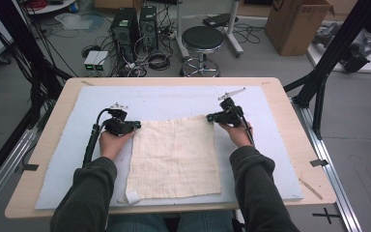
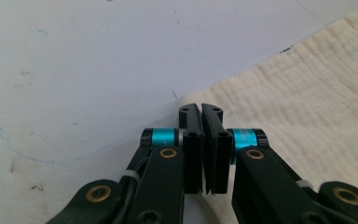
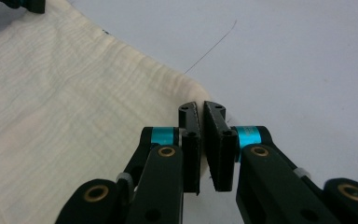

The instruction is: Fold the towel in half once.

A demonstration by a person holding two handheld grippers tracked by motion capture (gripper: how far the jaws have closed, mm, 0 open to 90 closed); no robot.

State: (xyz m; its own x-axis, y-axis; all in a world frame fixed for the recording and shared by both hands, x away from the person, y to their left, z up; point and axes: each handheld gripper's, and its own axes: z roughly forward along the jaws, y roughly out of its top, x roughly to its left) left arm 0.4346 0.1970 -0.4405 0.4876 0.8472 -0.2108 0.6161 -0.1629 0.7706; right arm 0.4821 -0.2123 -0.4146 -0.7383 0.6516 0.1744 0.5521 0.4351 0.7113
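Note:
A cream, square-woven cloth [image 1: 174,154] lies flat on a pale blue-white mat [image 1: 174,99], with a small white tag at its near left corner. My left gripper [image 1: 136,125] sits at the cloth's far left corner. In the left gripper view the cloth [image 2: 307,102] runs in under the tips, where my left gripper [image 2: 200,108] is shut with its jaws pressed together on that corner. My right gripper [image 1: 210,117] sits at the far right corner. In the right gripper view the cloth [image 3: 74,93] ends at the tips of my right gripper [image 3: 201,106], which pinch the corner.
The mat covers most of a wooden table [image 1: 280,96]. Beyond the far edge, on the floor, stand a black stool [image 1: 202,41], computer towers [image 1: 134,26] with cables, and a cardboard box [image 1: 294,24]. Black frame struts rise at both sides.

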